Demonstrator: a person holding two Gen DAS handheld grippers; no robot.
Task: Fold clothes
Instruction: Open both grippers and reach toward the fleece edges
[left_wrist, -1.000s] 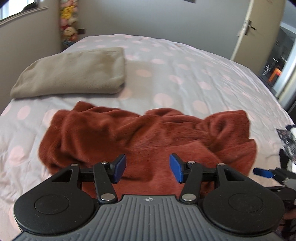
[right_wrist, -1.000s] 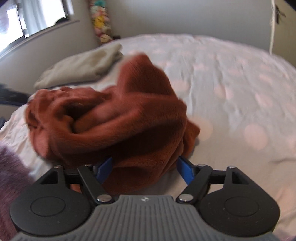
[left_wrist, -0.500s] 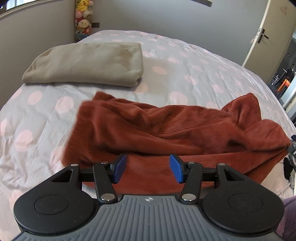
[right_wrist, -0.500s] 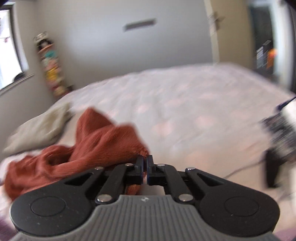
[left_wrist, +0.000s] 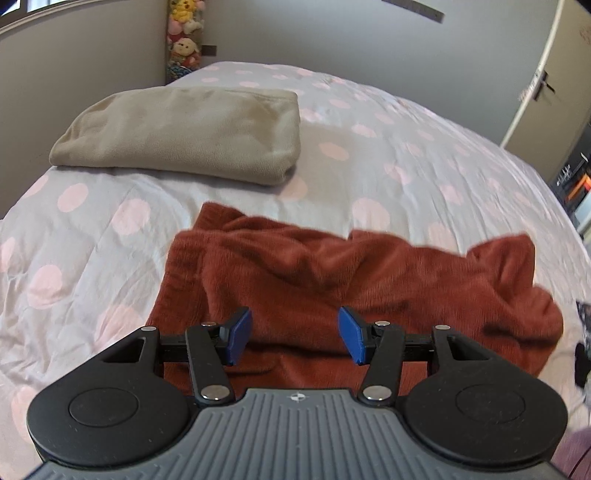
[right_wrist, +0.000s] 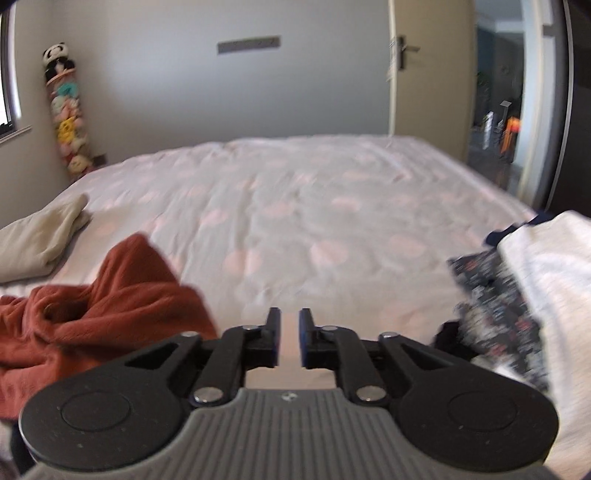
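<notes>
A rust-red fleece garment (left_wrist: 332, 273) lies crumpled and spread sideways on the spotted bed (left_wrist: 406, 147). My left gripper (left_wrist: 293, 336) hovers over its near edge, open, with nothing between the blue pads. In the right wrist view the same garment (right_wrist: 110, 302) lies bunched at the lower left. My right gripper (right_wrist: 289, 339) is to the right of it, over bare sheet. Its jaws stand a narrow gap apart and hold nothing.
A folded beige garment (left_wrist: 184, 133) rests at the bed's far left. A white garment (right_wrist: 535, 277) and a dark patterned one (right_wrist: 495, 310) lie at the right edge. Stuffed toys (right_wrist: 66, 110) hang in the far corner; a door (right_wrist: 424, 74) stands open at the right.
My right gripper shut on the rust garment, pulled it rightward and spread it out, then let go. It now sits slightly open to the right of the garment. The left gripper stayed open.
</notes>
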